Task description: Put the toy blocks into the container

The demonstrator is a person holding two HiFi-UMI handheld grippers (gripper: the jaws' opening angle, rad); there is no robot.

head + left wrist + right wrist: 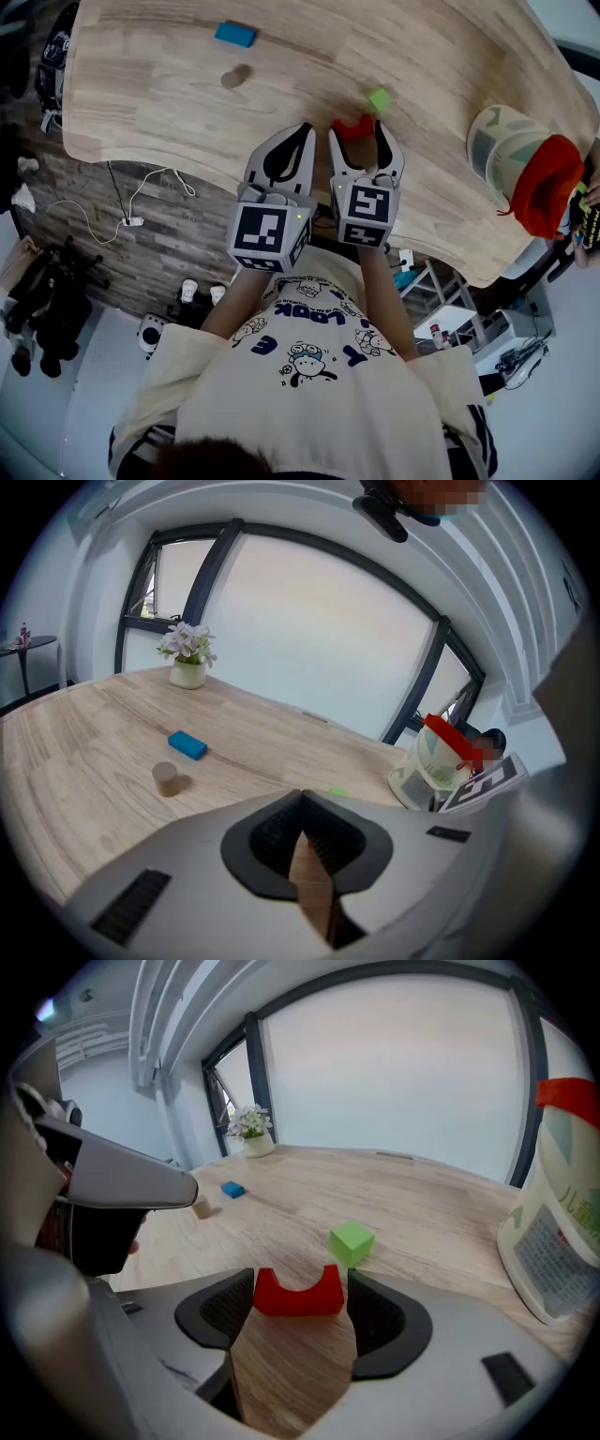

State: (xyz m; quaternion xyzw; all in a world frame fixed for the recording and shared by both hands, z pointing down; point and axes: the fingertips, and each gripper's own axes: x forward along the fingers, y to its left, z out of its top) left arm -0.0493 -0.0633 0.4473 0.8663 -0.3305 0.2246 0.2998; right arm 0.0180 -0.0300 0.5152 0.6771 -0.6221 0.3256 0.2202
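A red arch block (353, 126) (298, 1295) rests on the wooden table (169, 94), and my right gripper (354, 133) (300, 1290) is shut on it, a pad against each side. My left gripper (306, 129) (302, 829) hovers just to its left, shut with nothing in it. A green cube (379, 98) (352, 1240) (338, 791) lies just beyond the red block. Farther left are a brown cylinder (235, 76) (166, 778) (201, 1207) and a blue block (234, 34) (187, 744) (232, 1189). The white container with a red top (511, 155) (433, 759) (561, 1227) stands at the right.
A small vase of flowers (187, 658) (251, 1132) stands at the table's far end. Another person's hand (589, 220) holds something beside the container. The table's near edge runs under both grippers; cables and a power strip (131, 221) lie on the floor to the left.
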